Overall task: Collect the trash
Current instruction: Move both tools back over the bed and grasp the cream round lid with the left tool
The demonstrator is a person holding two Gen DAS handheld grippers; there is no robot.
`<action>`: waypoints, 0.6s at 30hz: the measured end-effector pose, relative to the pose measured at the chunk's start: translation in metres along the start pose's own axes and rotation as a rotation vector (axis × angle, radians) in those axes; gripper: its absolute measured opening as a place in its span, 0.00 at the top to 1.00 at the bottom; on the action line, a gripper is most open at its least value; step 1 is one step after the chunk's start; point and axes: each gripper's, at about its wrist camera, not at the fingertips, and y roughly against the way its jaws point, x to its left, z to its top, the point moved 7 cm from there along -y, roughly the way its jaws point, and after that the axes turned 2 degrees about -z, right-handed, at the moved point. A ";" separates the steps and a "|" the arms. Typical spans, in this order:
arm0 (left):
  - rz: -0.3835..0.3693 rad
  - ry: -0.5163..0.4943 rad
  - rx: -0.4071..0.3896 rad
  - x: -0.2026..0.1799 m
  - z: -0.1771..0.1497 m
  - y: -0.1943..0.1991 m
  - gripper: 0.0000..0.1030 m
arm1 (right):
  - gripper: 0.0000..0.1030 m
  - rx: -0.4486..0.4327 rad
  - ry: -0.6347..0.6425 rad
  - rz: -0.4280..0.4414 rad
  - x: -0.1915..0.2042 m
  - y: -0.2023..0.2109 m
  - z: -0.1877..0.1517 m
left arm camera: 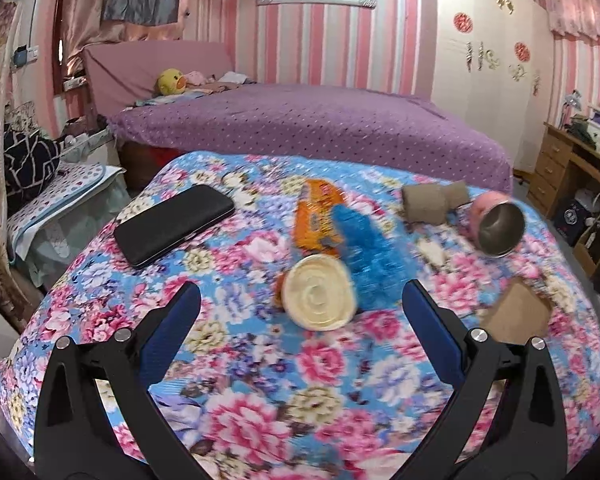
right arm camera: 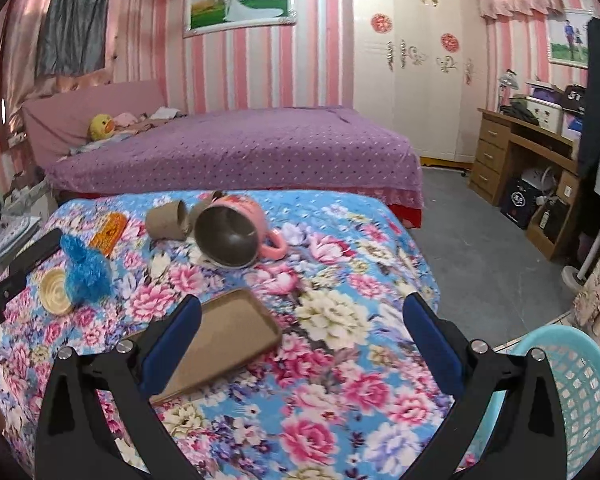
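The likeliest slip is a wrong pick; the black rectangular phone-like case (left arm camera: pixel 175 225) and the tipped pink steel-lined mug (left arm camera: pixel 499 227) lie among the litter on the floral quilted cloth (left arm camera: pixel 300 392). The left gripper (left arm camera: pixel 301 307) hovers low with fingers spread wide and empty, aimed at the round cream paper cup (left arm camera: pixel 319 292) beside the crinkled blue plastic wrapper (left arm camera: pixel 362 256); the right gripper (right arm camera: pixel 302 320), also agape, hangs near the flat brown cardboard piece (right arm camera: pixel 224 336); the turquoise lattice basket (right arm camera: pixel 576 396) waits at its right.
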 end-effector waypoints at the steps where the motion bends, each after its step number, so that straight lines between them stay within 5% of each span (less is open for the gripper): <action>1: 0.012 -0.005 0.009 0.004 -0.003 -0.004 0.05 | 0.05 0.001 0.004 0.003 0.001 0.000 -0.001; 7: 0.004 0.026 0.123 0.023 -0.017 -0.034 0.05 | 0.04 0.016 0.018 -0.041 -0.009 -0.005 -0.008; 13: -0.010 0.008 0.187 0.018 -0.025 -0.051 0.05 | 0.04 0.025 -0.033 -0.074 -0.027 -0.009 -0.008; 18: -0.011 0.013 0.210 0.017 -0.022 -0.064 0.11 | 0.04 0.035 0.048 -0.132 -0.024 -0.014 -0.009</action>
